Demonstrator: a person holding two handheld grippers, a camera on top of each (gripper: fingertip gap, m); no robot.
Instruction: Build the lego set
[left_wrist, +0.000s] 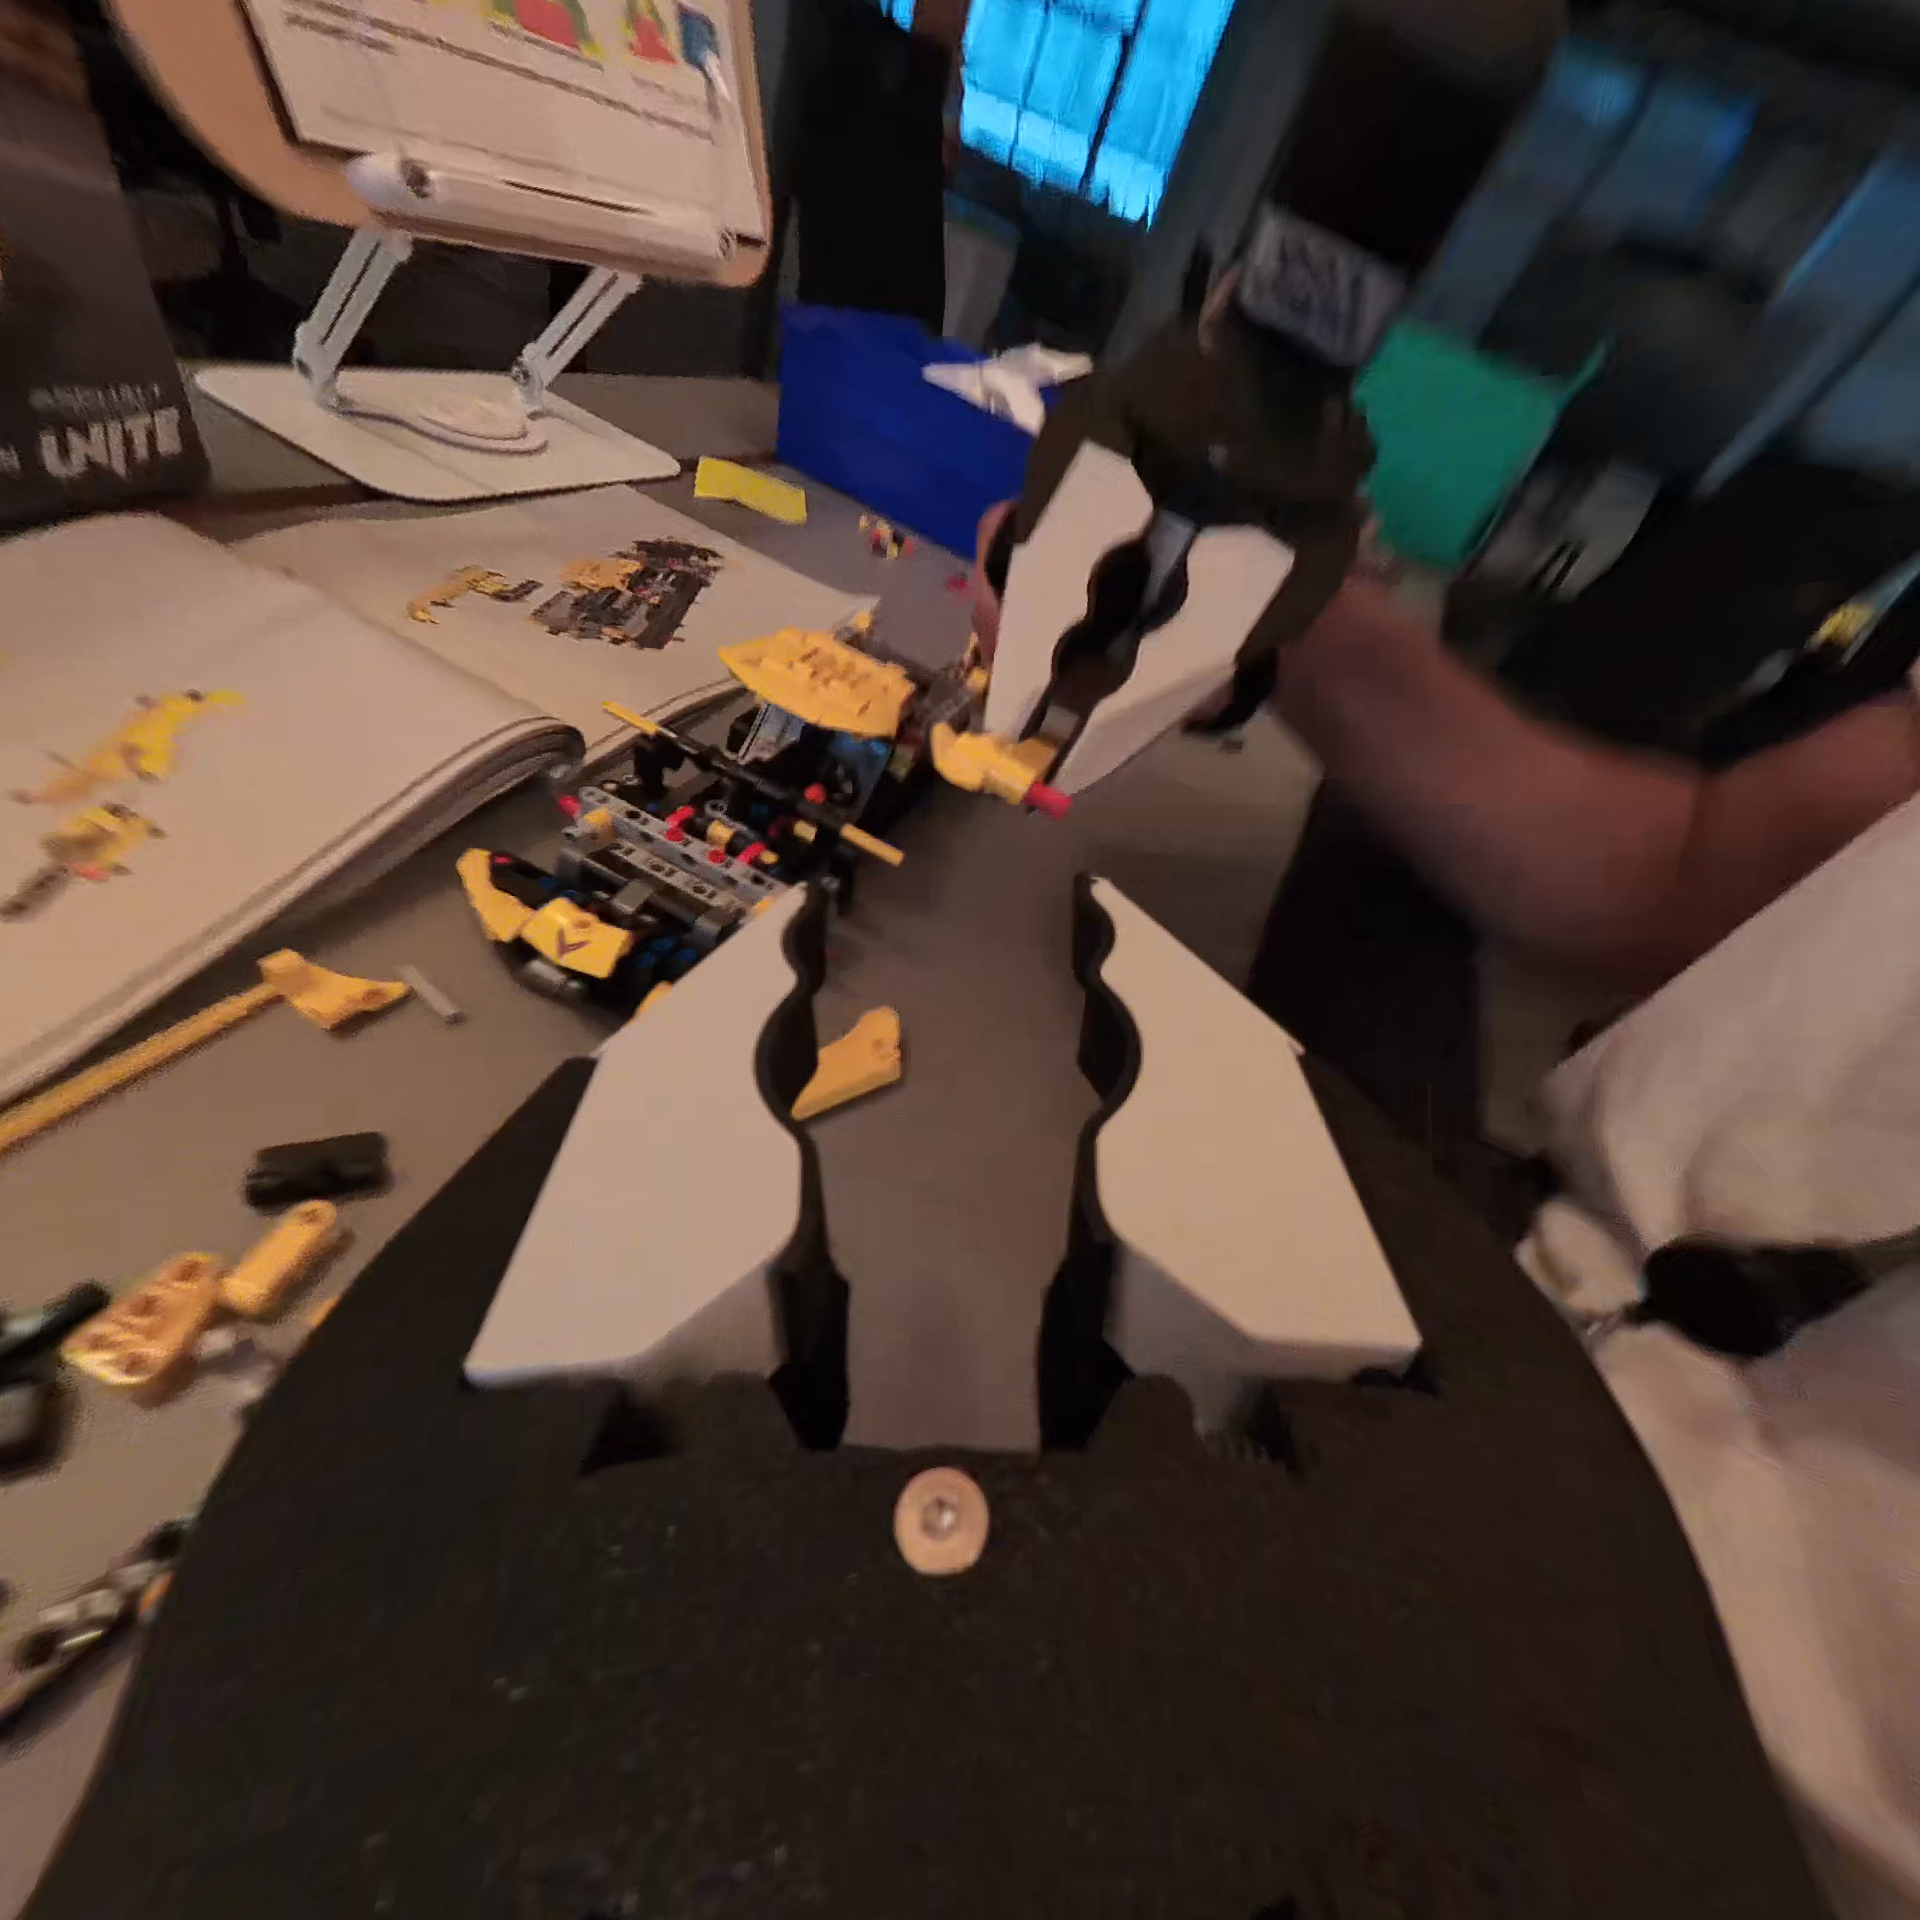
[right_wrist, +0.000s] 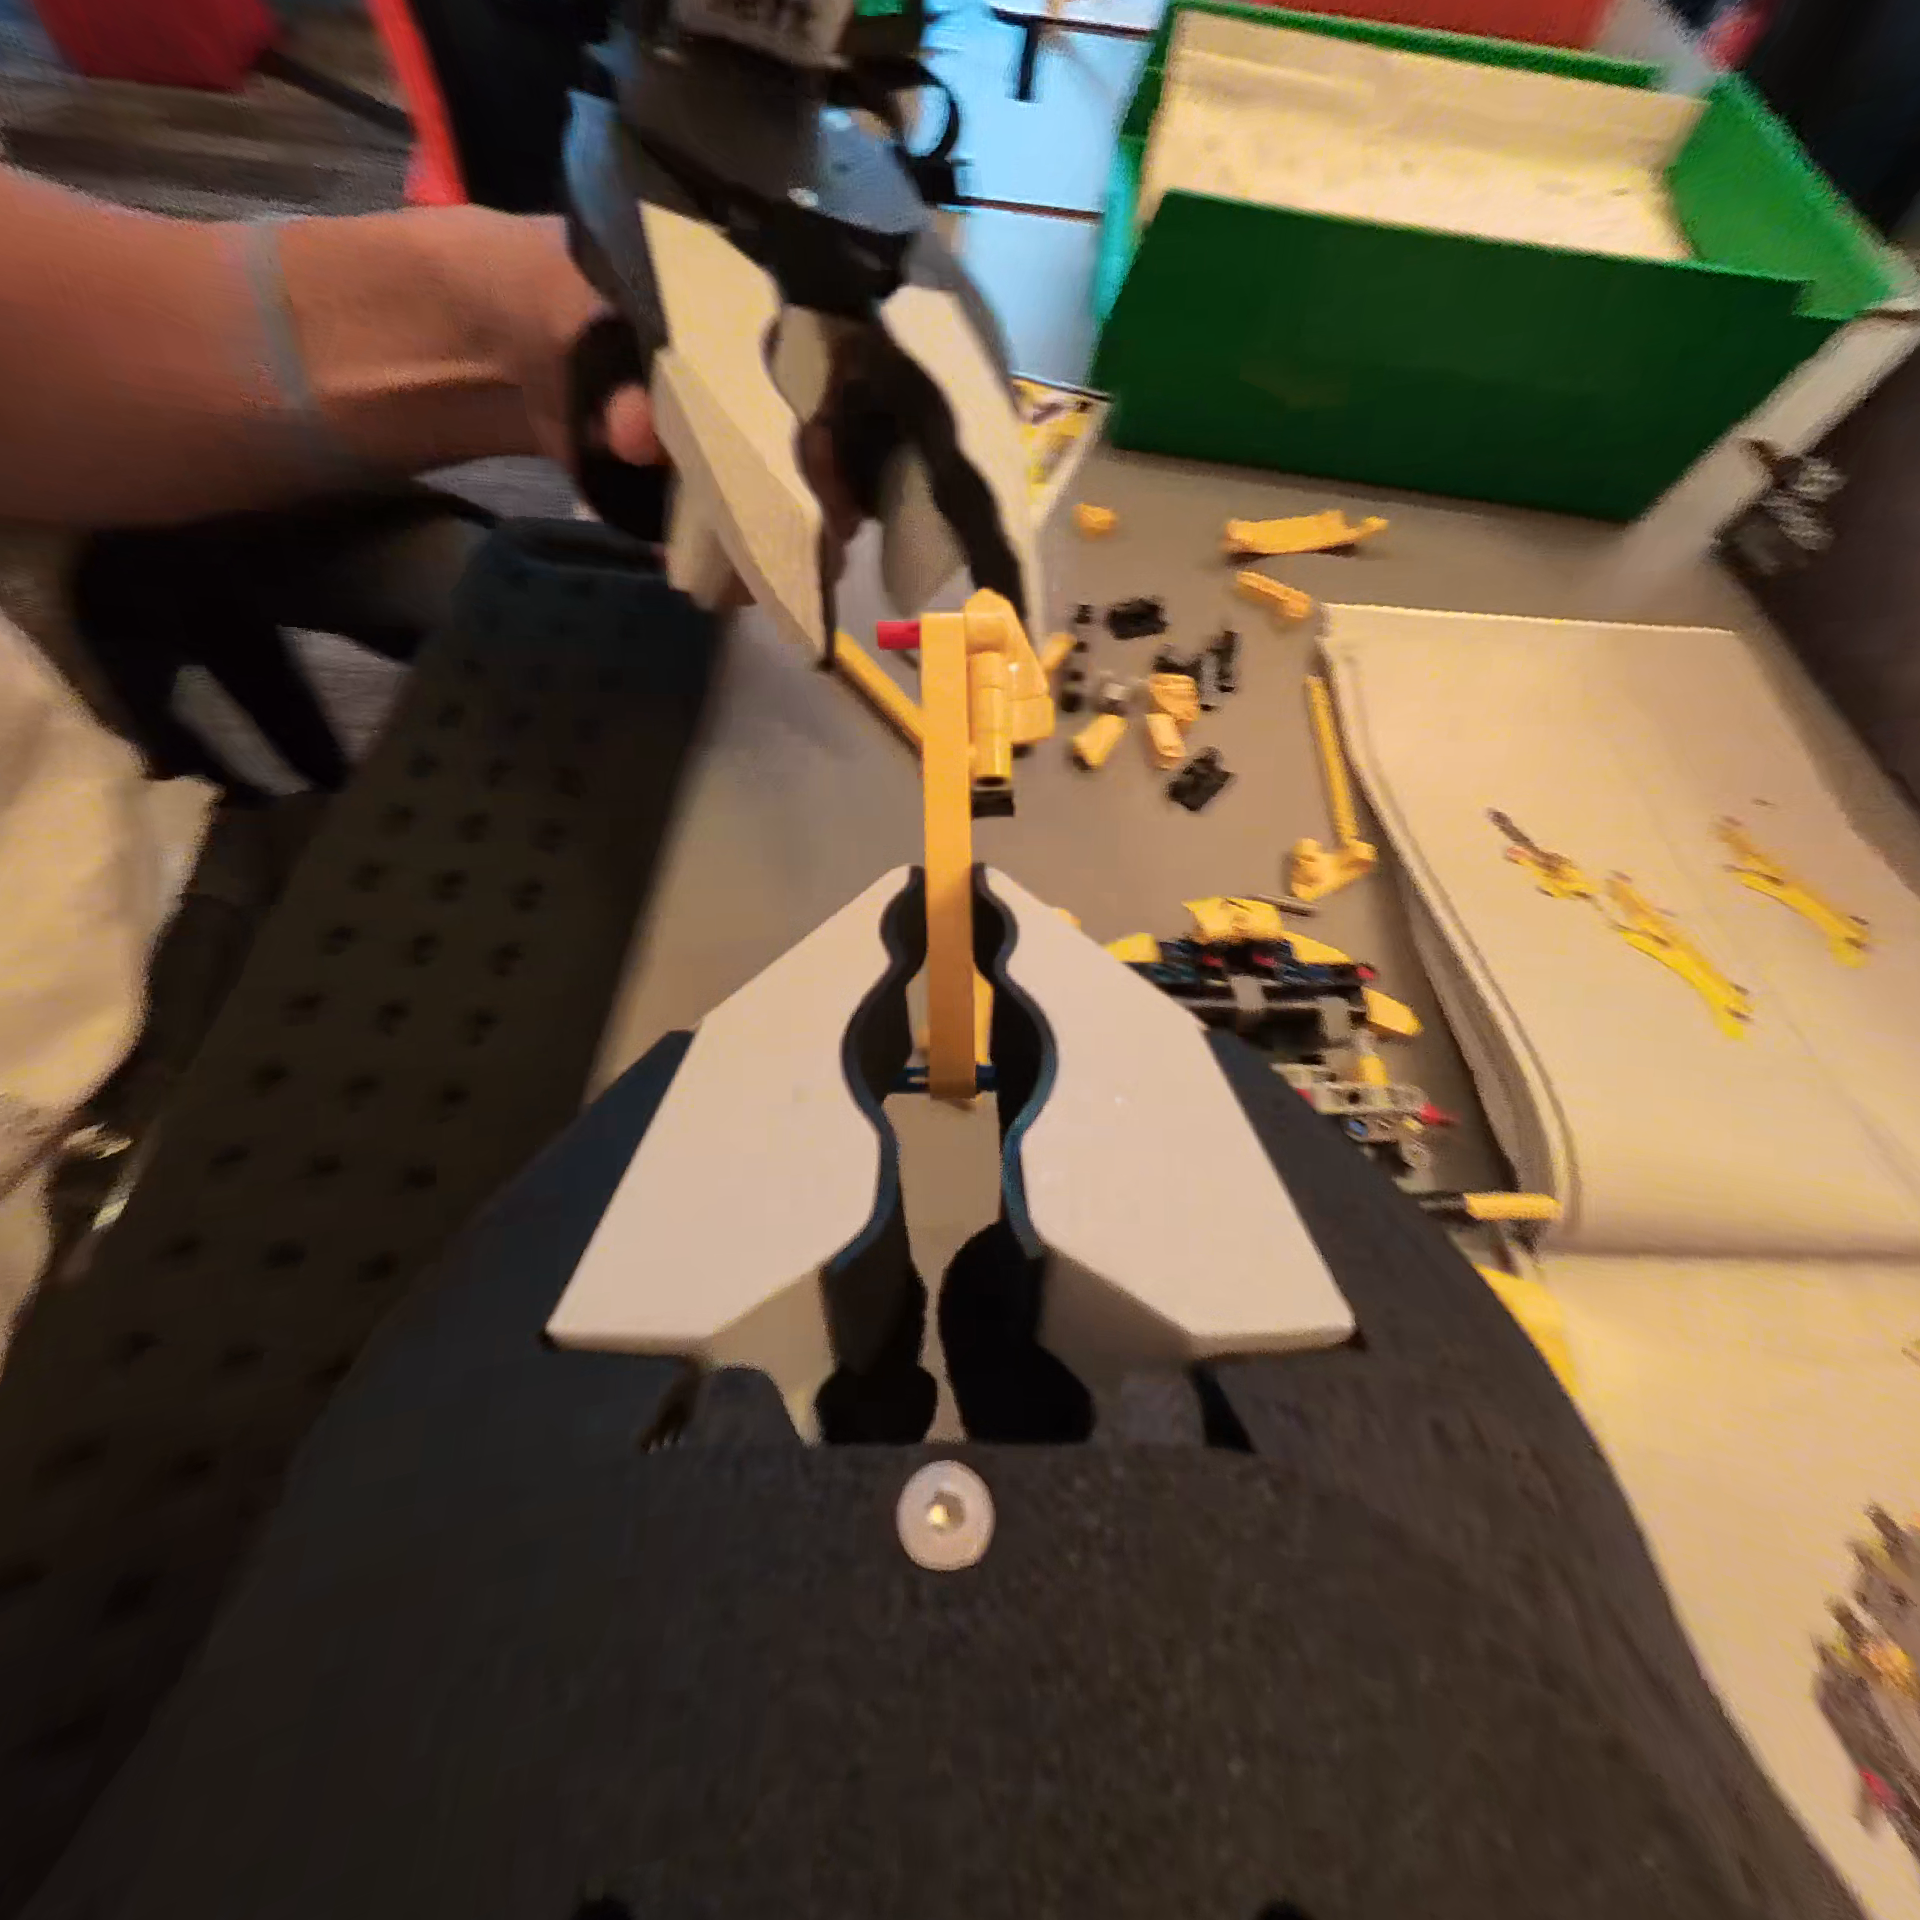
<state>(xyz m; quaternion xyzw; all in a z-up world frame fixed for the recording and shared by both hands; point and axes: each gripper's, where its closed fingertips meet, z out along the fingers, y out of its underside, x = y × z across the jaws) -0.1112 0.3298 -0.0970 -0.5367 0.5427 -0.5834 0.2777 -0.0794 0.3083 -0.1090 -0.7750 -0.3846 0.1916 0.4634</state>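
My right gripper (right_wrist: 951, 883) is shut on a long yellow beam assembly (right_wrist: 948, 810) with a red pin (right_wrist: 896, 634) at its far end, and holds it above the table. In the left wrist view the right gripper (left_wrist: 1049, 764) holds the assembly (left_wrist: 982, 758) just right of the part-built black and yellow car (left_wrist: 707, 831). My left gripper (left_wrist: 945, 904) is open and empty, above a small yellow panel (left_wrist: 852, 1060) lying on the table. In the right wrist view the left gripper (right_wrist: 925, 634) hovers open just beyond the assembly's far end. The car (right_wrist: 1278, 987) sits to the right.
An open instruction booklet (left_wrist: 260, 707) lies left of the car, also in the right wrist view (right_wrist: 1610, 935). Loose yellow and black pieces (left_wrist: 208, 1309) (right_wrist: 1164, 707) are scattered about. A tablet stand (left_wrist: 468, 416), a blue box (left_wrist: 894, 426) and a green box (right_wrist: 1455, 364) stand behind.
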